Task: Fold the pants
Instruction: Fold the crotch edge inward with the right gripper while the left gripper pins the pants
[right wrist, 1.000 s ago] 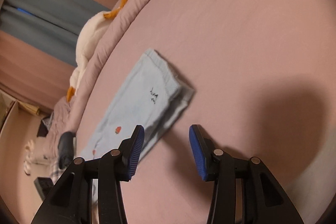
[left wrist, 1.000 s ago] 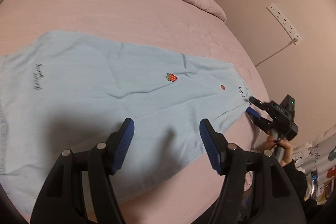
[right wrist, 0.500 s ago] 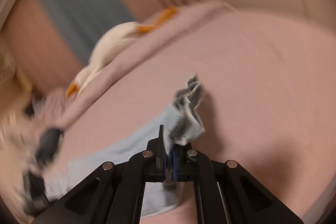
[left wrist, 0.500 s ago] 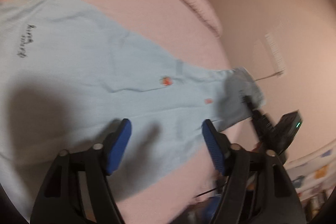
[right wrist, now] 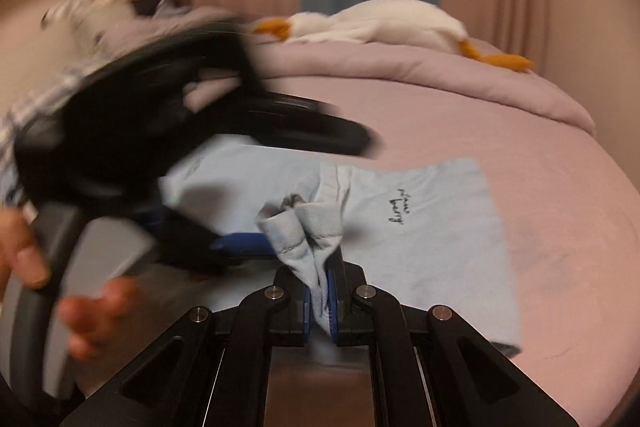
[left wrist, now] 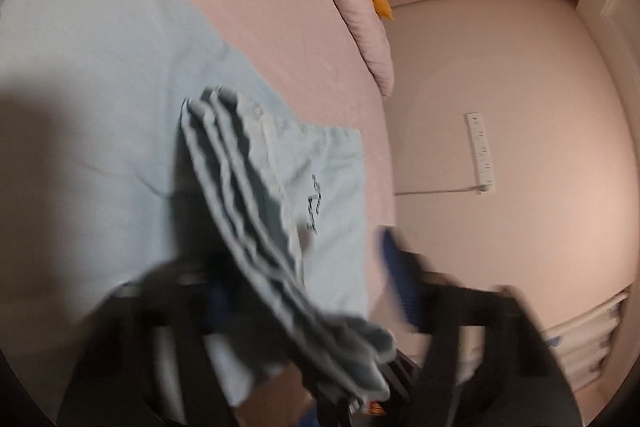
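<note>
A: Right wrist view. Right gripper clamped on a bunched hem of the light blue pants, blue pads pressed against the cloth. Folded part spread flat on the pink bed, script print facing up.

B: Left gripper?

A: Blurred. Seen at left, one blue-padded finger lying just beside the pinched hem, jaws standing apart. From its own camera, pants spread on the bed to the left, raised cuff edges across the near centre.

B: Surroundings?

A: White plush goose on the far quilt. Power strip on the wall.
</note>
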